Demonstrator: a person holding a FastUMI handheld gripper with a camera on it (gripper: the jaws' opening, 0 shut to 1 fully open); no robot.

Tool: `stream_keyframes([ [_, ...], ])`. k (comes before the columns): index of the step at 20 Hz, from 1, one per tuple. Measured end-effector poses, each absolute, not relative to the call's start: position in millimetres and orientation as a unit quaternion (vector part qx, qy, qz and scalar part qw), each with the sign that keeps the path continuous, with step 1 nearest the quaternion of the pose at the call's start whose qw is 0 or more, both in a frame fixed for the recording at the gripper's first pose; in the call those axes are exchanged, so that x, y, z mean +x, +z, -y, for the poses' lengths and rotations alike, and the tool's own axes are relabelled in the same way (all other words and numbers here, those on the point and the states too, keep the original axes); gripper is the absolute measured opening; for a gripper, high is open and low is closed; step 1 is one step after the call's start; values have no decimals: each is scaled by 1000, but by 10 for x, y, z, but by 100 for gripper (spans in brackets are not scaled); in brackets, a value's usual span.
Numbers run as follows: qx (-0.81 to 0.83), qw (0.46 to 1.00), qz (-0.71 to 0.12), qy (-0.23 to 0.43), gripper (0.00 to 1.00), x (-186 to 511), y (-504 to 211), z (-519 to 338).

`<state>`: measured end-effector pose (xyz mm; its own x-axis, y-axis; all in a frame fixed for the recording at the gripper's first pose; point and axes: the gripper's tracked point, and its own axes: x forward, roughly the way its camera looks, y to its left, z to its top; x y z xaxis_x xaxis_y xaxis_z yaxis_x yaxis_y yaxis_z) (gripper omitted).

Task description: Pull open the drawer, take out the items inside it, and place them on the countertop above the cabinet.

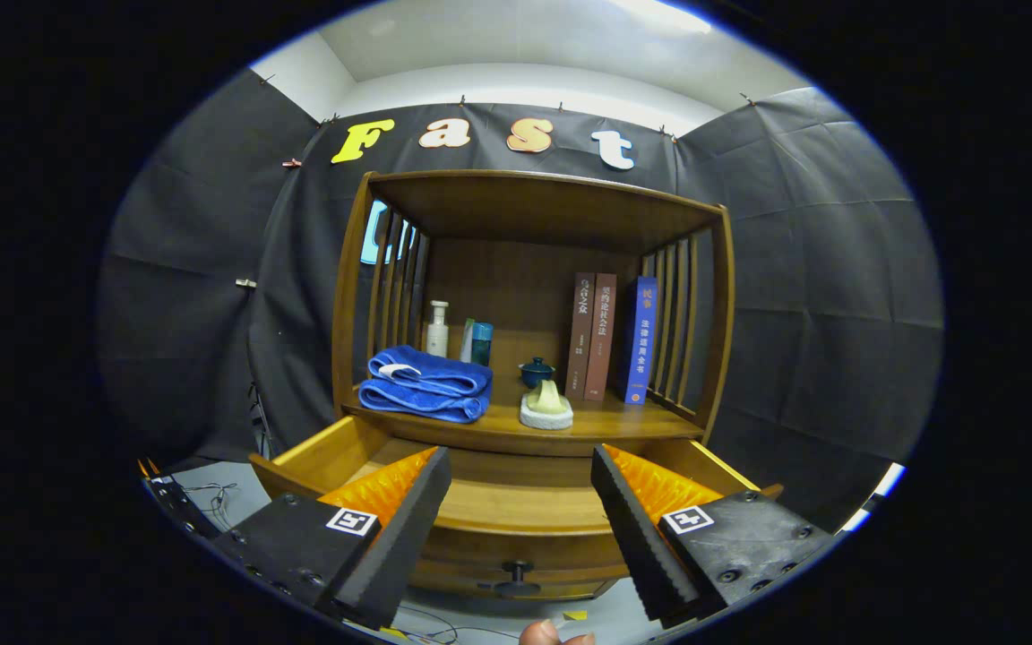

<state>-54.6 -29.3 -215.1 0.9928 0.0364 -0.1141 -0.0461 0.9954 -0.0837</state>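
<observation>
Booth walled in dark cloth, pale ceiling above, with a brown wooden cabinet [534,296] standing against the back wall as the landmark. Slatted sides, flat top, open shelf at mid height.

On the countertop [597,421] of that cabinet: a folded blue towel [426,383] at the left, a white pump bottle [437,329] and a teal cylindrical cup [481,343] behind the towel, near the back panel. Towards the middle, a small dark blue lidded pot [536,371], and just in front of it a pale round dish holding a yellowish-green lump [546,408]. To the right, two brown upright books [592,336] touching each other and a blue upright book [640,340] beside them, close to the right slats.

Below the countertop, a light wooden drawer [516,506] pulled well out of the cabinet towards the camera, its inner floor bare wood where visible; contents hidden by the fingers, so cannot tell. Dark round knob [516,573] on the drawer front, low and centred.

Gripper [516,537] held just above and in front of the drawer, fingers spread wide apart, nothing between them, touching nothing. Fingertips of a person's hand [556,634] just below the knob.
</observation>
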Motion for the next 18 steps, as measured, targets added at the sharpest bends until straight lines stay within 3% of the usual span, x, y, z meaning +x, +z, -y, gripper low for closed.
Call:
stream_keyframes([
  [10, 4, 993, -122, 9, 99, -606, -3418, 487],
  [18, -12, 996, -89, 5, 99, -466, -3515, 483],
])
